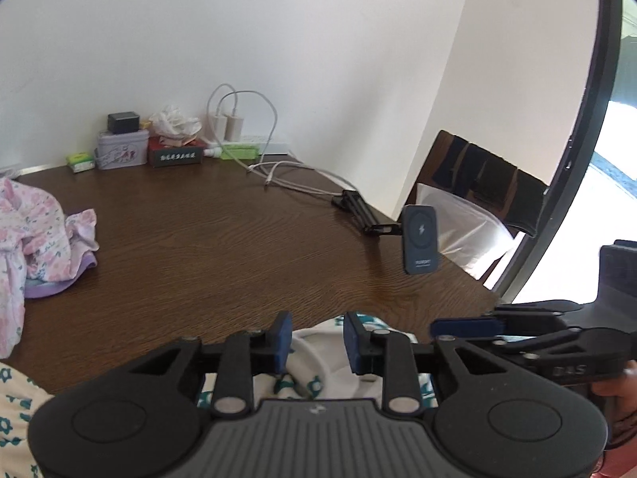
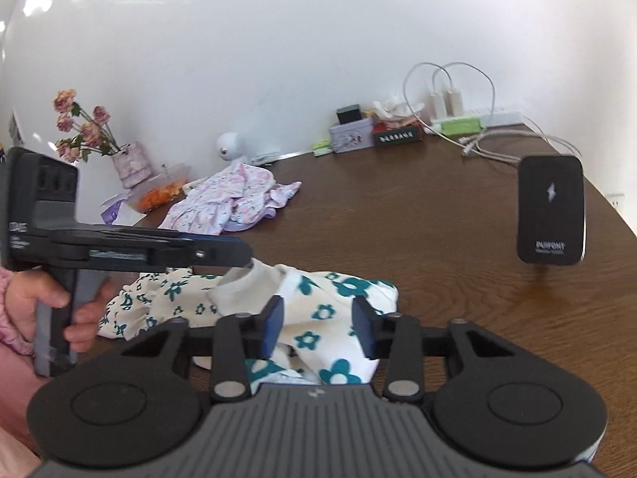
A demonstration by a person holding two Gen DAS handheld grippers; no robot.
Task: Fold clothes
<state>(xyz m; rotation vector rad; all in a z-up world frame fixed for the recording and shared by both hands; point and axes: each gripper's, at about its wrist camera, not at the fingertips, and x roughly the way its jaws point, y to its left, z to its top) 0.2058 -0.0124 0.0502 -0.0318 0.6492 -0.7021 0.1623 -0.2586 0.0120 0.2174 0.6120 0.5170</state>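
We see the white garment with teal flowers [image 2: 318,318] crumpled at the near edge of the brown desk [image 2: 438,219]. Our right gripper [image 2: 317,328] hovers over it, its 2 fingers [image 2: 274,326] spread apart with cloth showing in the gap, nothing pinched. At 9 o'clock in that view, the left gripper [image 2: 239,255] has its fingers clamped on a white fold of the garment. Through the left wrist camera, the left gripper [image 1: 316,338] looks parted with fabric below it. A pink floral garment [image 2: 231,199] lies heaped at 11 o'clock, well apart.
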